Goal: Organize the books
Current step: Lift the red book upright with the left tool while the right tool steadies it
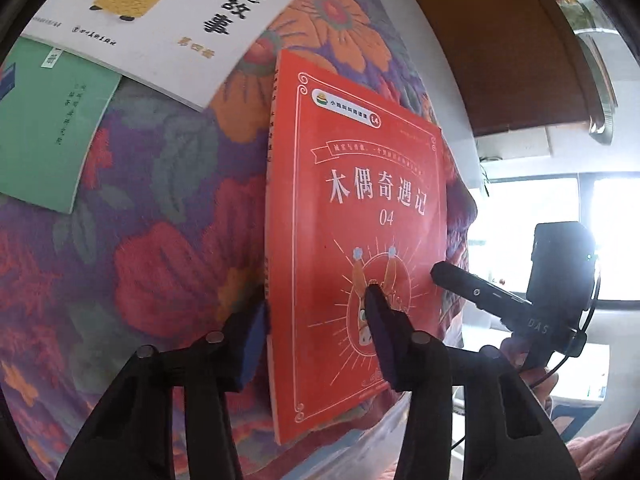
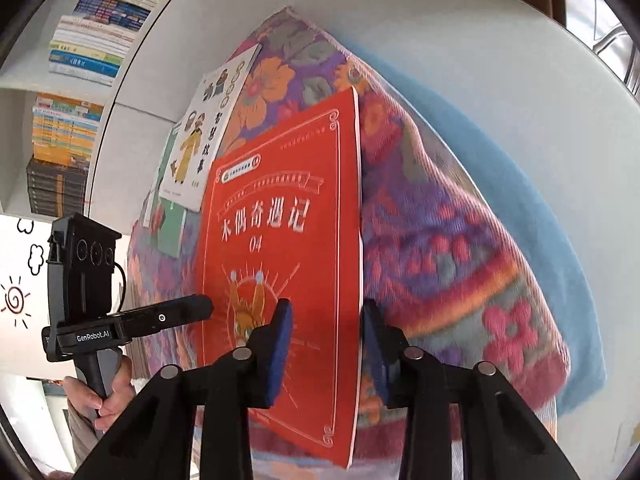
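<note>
The red book [image 1: 360,216] lies on the flowered blanket [image 1: 152,208], its long axis running from 6 to 12 o'clock (title upright). The left gripper [image 1: 320,320] clamps its spine edge; the right gripper [image 2: 326,344] clamps the opposite page edge. A white book [image 1: 168,20] lies at 11 o'clock.

the left gripper [image 1: 320,320] points steeply down, its blue-padded fingers [image 1: 384,336] straddling one long edge of the red book [image 1: 360,200], pads pressed on it. the right gripper [image 2: 326,344] tilts down likewise, clamping the opposite edge between its pads. in the right wrist view a hand [image 2: 100,400] wraps the left gripper's handle, fingers curled around it
</note>
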Tool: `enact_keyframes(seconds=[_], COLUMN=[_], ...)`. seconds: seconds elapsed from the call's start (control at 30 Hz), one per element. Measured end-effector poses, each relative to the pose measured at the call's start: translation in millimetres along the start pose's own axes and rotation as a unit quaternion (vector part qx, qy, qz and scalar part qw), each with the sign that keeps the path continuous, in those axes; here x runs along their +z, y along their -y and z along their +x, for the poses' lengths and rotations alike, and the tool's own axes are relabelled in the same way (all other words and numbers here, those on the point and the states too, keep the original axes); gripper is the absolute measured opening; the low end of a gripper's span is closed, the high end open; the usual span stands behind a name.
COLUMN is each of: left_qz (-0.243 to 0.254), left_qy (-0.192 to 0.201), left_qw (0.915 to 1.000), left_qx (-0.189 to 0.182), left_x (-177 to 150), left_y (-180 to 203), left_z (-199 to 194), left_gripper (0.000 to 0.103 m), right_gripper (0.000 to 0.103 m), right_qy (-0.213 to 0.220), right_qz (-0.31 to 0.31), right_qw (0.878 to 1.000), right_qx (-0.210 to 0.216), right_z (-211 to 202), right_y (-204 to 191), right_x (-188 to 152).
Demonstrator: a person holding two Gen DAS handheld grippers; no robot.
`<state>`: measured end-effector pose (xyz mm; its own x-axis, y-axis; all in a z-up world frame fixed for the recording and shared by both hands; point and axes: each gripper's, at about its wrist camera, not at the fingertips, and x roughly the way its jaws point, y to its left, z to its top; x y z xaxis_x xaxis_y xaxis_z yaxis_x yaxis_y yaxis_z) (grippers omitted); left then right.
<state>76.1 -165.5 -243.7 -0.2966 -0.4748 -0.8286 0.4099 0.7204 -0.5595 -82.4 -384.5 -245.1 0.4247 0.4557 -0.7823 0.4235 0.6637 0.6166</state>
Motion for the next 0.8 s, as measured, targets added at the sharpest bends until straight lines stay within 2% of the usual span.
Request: enact_keyframes(seconds=[0.07, 0.13, 0.17, 0.2, 0.33, 0.47, 0.57, 0.8], left_qz=[-0.013, -0.044, -0.053, -0.053, -0.003, 0.015, 0.027, 0.023], left_qy=[0.002, 0.002, 0.002, 0.005, 0.027, 0.038, 0.042, 0.052], left_qw=[0.9999, 0.999, 0.9986, 0.9985, 0.9917, 0.9902, 0.9876, 0.9875], left_qx=[-0.004, -0.006, 0.0, 0.013, 0.126, 0.134, 0.149, 0.147], left_x=[0, 0, -1, -2, -3, -3, -9, -29], left_y=[-13, -20, -21, -19, 18, 35, 41, 27], left_z=[-10, -13, -15, -17, -17, -28, -42, -75], left_gripper=[0.032, 0.026, 0.026, 0.026, 0.026, 0.027, 0.029, 0.029], right_gripper=[0.032, 0.022, 0.02, 0.02, 0.016, 0.016, 0.015, 0.015], right_qy=[0.002, 0.006, 0.008, 0.01, 0.008, 0.015, 0.017, 0.023], right_qz=[0.011, 0.018, 0.017, 0.014, -0.017, -0.041, -0.041, -0.083], right_qw=[1.0, 1.0, 1.0, 1.0, 1.0, 0.999, 0.999, 0.996], right_qx=[0.008, 0.003, -0.006, -0.011, -0.016, -0.023, -0.003, 0.006], right_z=[0, 1, 1, 0, -3, -12, -20, -28], right_y=[2, 4, 3, 1, -15, -30, -34, -63], right_x=[6, 9, 10, 10, 11, 9, 8, -2])
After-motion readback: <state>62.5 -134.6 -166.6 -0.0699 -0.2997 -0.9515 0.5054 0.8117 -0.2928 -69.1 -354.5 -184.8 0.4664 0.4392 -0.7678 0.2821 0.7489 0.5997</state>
